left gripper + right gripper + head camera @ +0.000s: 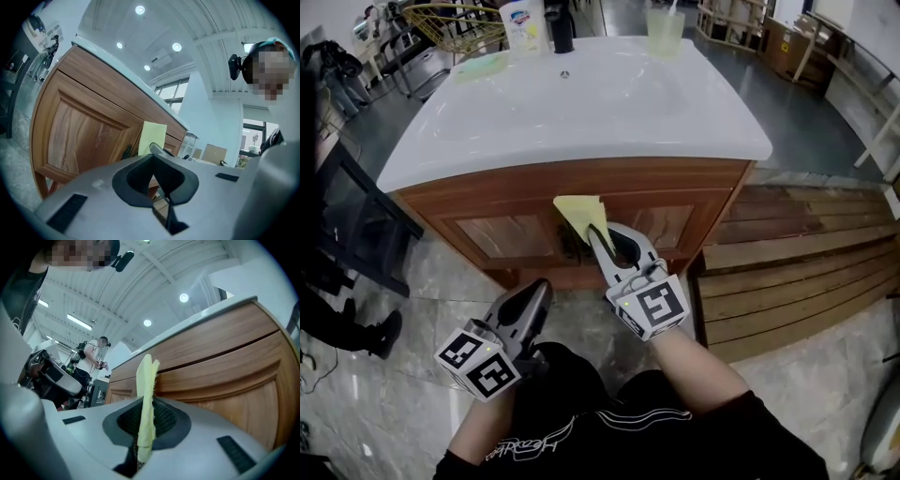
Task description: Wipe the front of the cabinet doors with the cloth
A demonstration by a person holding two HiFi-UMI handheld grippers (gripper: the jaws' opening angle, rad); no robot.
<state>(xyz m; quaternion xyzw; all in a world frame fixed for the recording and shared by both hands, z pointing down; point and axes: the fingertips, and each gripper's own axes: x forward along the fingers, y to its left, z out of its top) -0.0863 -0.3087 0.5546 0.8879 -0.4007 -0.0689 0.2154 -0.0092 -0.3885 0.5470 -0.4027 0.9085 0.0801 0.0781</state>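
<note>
Wiping seems begun: right gripper jaws clamp cloth at cabinet doors; left gripper jaws closed, empty; next, sweep sideways.

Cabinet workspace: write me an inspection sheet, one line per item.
Surface: white countertop with a basin, above the wooden cabinet doors.
Job's things: yellow cloth held up in front of the seam between the doors; contact with the wood unclear.
Clutter: soap bottle, cup with straw, wire basket and green rag at the back of the top.
Grippers: right claw shut on the cloth; left claw shut, empty, low by the left door.
Cables: nothing seen.
Surroundings: marble floor, wooden planks to the right, a bystander's shoe at left.
</note>
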